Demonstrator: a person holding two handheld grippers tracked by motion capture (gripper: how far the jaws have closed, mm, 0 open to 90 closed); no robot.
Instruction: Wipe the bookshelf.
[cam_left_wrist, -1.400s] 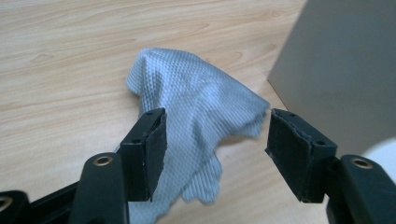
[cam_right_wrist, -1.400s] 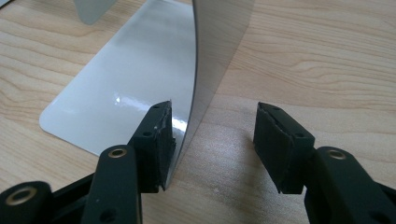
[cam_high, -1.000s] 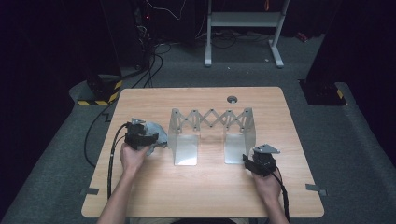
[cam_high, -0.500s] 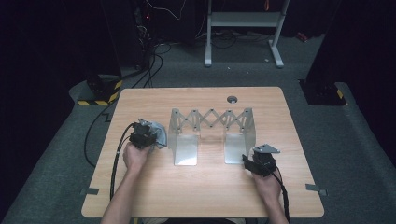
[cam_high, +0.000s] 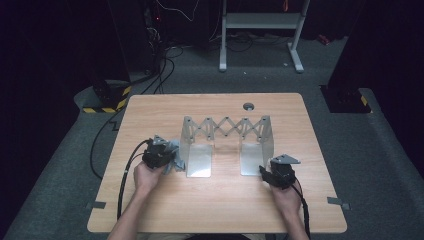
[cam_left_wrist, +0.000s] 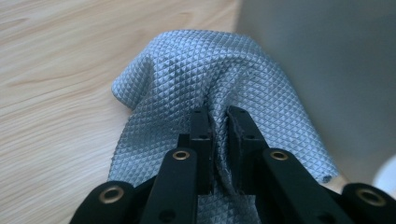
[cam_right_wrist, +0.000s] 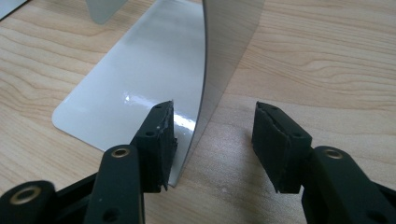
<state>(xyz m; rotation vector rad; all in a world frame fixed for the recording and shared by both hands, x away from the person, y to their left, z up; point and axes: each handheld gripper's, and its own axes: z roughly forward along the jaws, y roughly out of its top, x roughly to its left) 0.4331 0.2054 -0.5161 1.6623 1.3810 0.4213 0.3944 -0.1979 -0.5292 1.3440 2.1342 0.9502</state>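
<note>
- The left gripper (cam_left_wrist: 218, 116) is clenching a fold of the grey cloth (cam_left_wrist: 224, 84), and the cloth is lying on the table (cam_high: 215, 210) just beside the left end plate of the metal rack (cam_high: 227, 131).
- The right gripper (cam_right_wrist: 212, 135) is standing with its jaws released, one on each side of the upright edge of the rack's right plate (cam_right_wrist: 219, 56), not yet pressing it.
- To do this step well, the right gripper is probably needing to close on the plate and steady the rack while the left one is lifting the cloth slowly, so that the fold is not slipping out.
- The left plate is standing very close to the cloth and could catch it.
- A round grommet (cam_high: 248, 106) is sitting in the table behind the rack, well apart from the work.
</note>
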